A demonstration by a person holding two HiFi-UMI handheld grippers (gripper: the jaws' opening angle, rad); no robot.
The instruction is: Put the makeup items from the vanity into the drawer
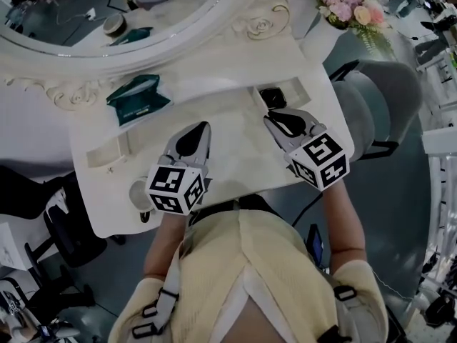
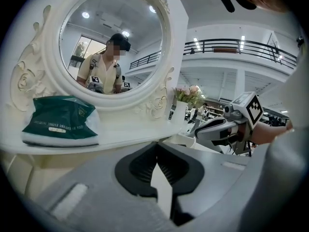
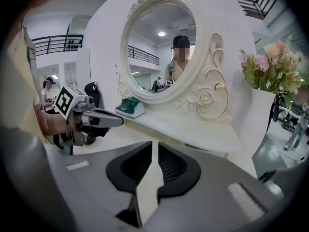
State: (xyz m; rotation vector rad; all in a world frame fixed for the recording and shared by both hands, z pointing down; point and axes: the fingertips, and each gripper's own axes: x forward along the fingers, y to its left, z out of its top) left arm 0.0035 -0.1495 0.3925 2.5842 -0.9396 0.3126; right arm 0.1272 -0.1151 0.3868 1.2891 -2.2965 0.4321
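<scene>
My left gripper (image 1: 203,126) (image 2: 155,145) hovers over the middle of the white vanity top (image 1: 228,156), its tips touching, empty. To its right, my right gripper (image 1: 268,117) (image 3: 155,144) is also empty, with only a thin slit between its jaws. Just beyond the right gripper's tips, a small black square item (image 1: 272,97) lies in a shallow recess of the top. Each gripper shows in the other's view: the right one (image 2: 205,129) and the left one (image 3: 116,121), both raised off the surface.
A green tissue pack (image 1: 138,98) (image 2: 60,121) (image 3: 129,105) lies on the shelf under the oval mirror (image 2: 113,42). Pink flowers in a white vase (image 1: 350,7) (image 3: 270,66) stand at the back right. A grey chair (image 1: 382,98) is at the right, and a round pale object (image 1: 140,193) sits by the front left edge.
</scene>
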